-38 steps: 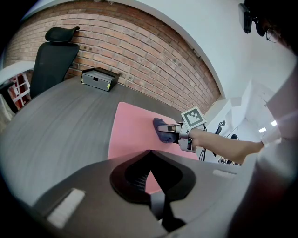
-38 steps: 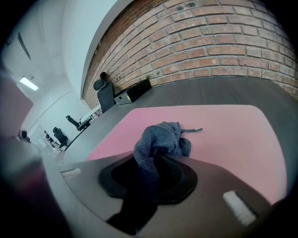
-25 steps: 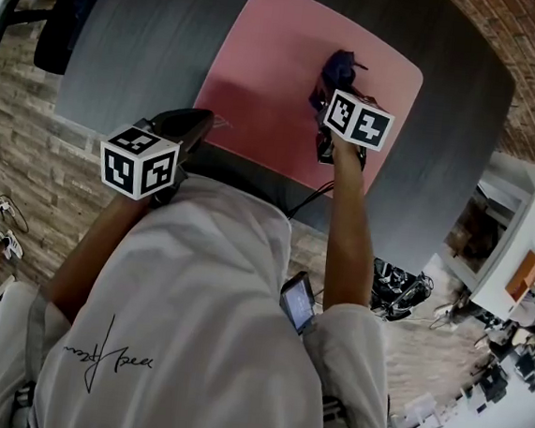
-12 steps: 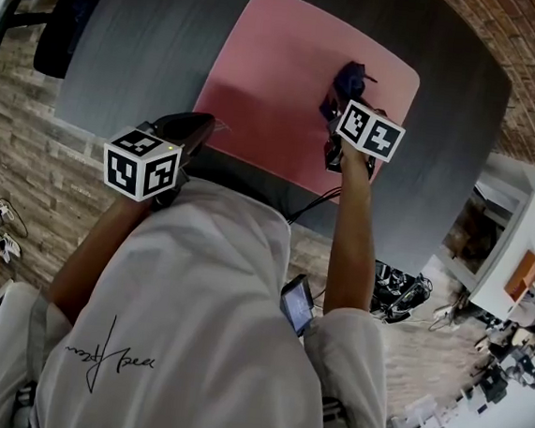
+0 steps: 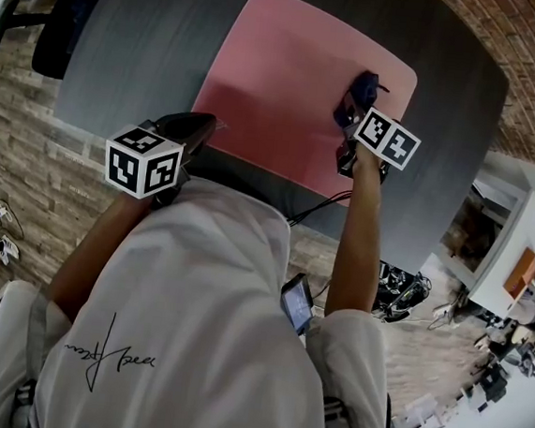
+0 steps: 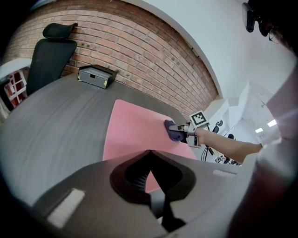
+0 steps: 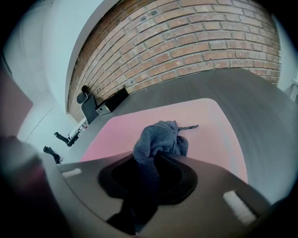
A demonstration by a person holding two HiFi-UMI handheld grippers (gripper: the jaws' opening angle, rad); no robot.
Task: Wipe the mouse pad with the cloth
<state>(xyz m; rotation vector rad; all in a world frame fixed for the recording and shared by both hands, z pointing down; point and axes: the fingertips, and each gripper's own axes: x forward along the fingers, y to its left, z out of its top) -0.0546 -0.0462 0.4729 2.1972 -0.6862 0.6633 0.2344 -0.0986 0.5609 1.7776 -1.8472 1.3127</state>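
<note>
Nearest the person, by the worktop's (image 5: 142,46) near edge, the left claw (image 5: 203,127) is closed on nothing, its tips at the near left corner of the mouse pad (image 5: 281,78). The pad lies flat, plain pink with rounded corners. To the right, the right claw (image 5: 350,115) is clamped on the dark blue-grey cloth (image 5: 361,87). This crumpled lump rests on the pad near its far right corner. Its long axis runs out of the claw, away from the person, and a loose thread points rightward. Beyond, a black box (image 6: 95,75) stands on the worktop before the brick wall (image 6: 139,46).
</note>
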